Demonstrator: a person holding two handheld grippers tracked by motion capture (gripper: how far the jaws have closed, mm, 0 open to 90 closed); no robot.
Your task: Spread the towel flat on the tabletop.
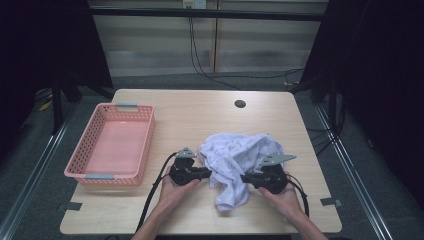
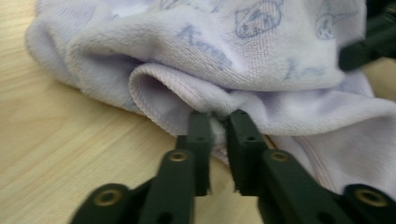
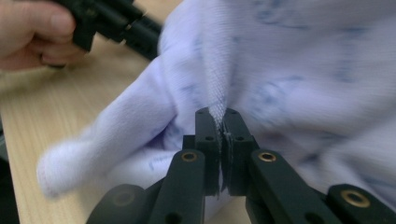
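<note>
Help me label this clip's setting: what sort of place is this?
Probably a lab or studio set up for recording, not a home: a bare wooden table with a cable hole, dark curtains at the sides, loose cables on grey carpet. A pink basket and white cloth are the props.

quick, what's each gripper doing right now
Left gripper: closed, pinching a fold of the white cloth.
Right gripper: closed, clamped on a pinch of the same cloth.

Light wooden table (image 1: pixel 200 115), grey carpet floor (image 1: pixel 45 165), pale panelled wall (image 1: pixel 260 45), dark surroundings
</note>
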